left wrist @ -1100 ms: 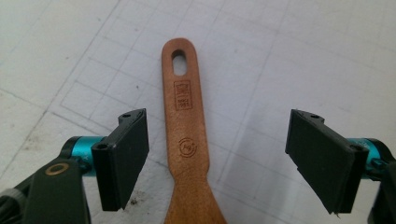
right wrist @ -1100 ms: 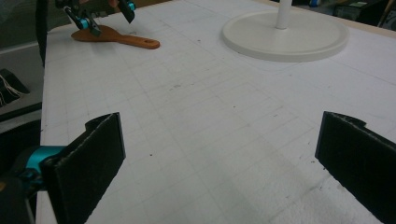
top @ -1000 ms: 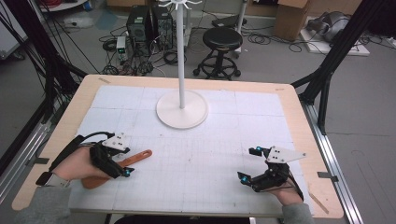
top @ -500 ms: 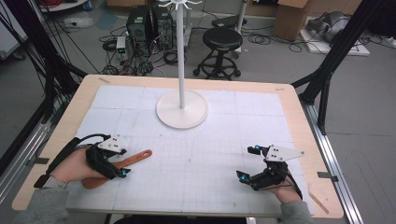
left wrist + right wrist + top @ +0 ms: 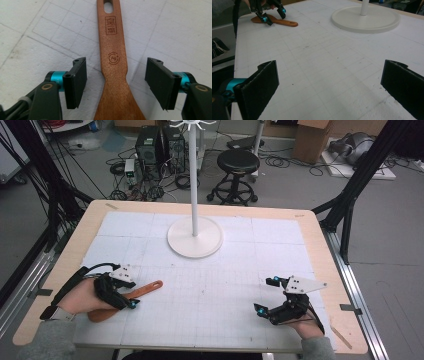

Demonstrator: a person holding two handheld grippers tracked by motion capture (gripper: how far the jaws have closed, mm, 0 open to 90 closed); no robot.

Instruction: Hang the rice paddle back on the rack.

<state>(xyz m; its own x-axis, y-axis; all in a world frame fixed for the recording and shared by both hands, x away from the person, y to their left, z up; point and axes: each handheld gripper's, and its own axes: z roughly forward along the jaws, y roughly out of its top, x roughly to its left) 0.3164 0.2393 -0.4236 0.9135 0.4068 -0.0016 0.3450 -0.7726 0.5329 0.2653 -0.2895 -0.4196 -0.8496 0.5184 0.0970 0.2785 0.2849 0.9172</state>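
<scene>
The left gripper [image 5: 115, 83] has been closing around the wooden spatula [image 5: 113, 62], pads not yet touching; its narrow neck is probably risking a twisting, off-centre pinch.

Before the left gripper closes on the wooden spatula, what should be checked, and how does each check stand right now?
1. Wooden spatula sits between the left gripper fingers: ok; its neck lies midway between them.
2. Fingers clear of the wood: ok; gaps show on both sides, though the fingers have just been closing.
3. Spatula flat on the white mat: ok, as the high view shows it.
4. Handle end free: ok; nothing lies near its hanging hole.
5. Right gripper out of the way: ok; open, empty, far across the mat.
6. White stand clear of the lift path: ok; it stands well beyond the spatula.
</scene>
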